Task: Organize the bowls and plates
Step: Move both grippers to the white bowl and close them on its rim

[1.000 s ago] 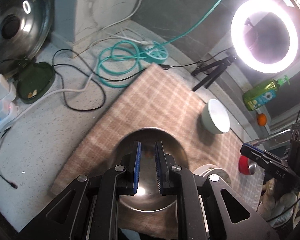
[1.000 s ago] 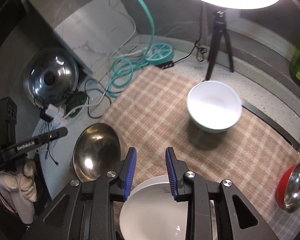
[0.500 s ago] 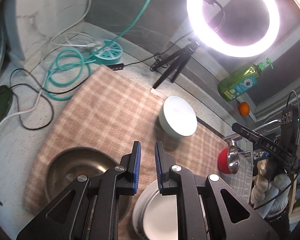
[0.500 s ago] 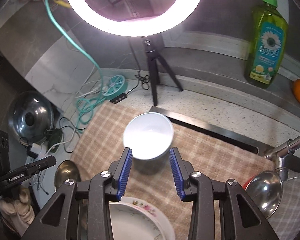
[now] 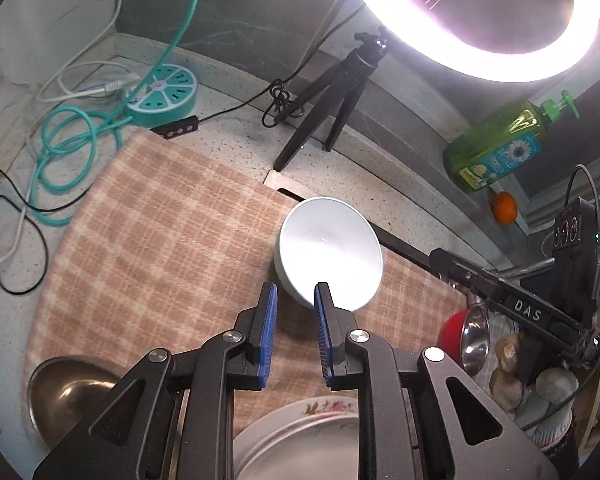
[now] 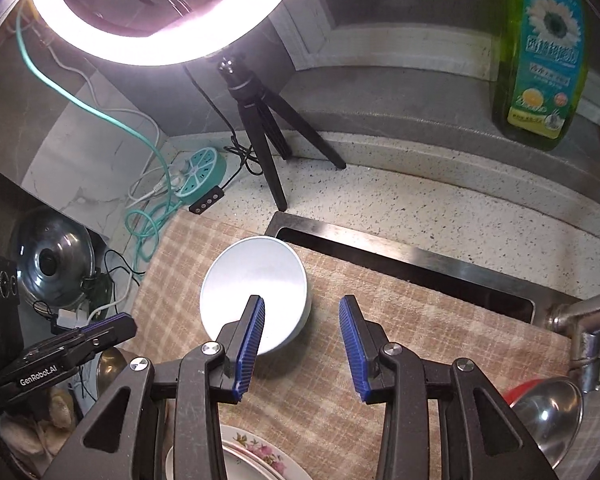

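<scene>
Both my grippers have slid across the checked cloth (image 5: 160, 240) to the white bowl (image 5: 328, 252), away from the shiny metal bowl (image 5: 68, 392). I think that bowl gets picked up next. My left gripper (image 5: 294, 336) just opened a little, narrow and empty. My right gripper (image 6: 302, 344) stands wider, empty, its left finger over the smooth round rim. The flowered plate (image 6: 256, 456) lies right under me.
</scene>
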Demonstrator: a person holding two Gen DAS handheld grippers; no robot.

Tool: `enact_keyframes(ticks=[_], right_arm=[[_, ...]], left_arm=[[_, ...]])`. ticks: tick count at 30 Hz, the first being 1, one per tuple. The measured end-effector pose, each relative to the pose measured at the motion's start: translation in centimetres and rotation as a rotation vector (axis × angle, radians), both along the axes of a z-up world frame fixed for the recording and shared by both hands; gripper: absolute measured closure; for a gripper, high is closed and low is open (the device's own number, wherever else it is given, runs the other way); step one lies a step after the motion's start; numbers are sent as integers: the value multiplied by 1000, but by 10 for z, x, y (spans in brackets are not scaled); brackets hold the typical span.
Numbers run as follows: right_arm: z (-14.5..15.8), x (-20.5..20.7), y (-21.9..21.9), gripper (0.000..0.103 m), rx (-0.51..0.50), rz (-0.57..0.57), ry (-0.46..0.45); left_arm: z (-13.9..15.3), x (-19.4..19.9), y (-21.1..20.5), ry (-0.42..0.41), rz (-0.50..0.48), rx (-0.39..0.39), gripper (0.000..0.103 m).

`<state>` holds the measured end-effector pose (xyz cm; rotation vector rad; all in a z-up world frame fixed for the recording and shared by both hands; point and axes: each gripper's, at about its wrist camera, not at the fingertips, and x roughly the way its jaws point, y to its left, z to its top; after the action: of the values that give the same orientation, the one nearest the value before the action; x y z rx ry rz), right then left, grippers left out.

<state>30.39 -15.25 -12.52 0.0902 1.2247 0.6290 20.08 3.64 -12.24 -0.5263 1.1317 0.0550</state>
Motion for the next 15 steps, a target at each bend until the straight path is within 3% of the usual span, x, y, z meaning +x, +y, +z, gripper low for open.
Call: enact_keyframes(ticks=[15], right_arm=[[-41, 28, 23, 68, -24, 32, 77]], left_arm=[[-39, 39, -3, 97, 37, 23, 86]])
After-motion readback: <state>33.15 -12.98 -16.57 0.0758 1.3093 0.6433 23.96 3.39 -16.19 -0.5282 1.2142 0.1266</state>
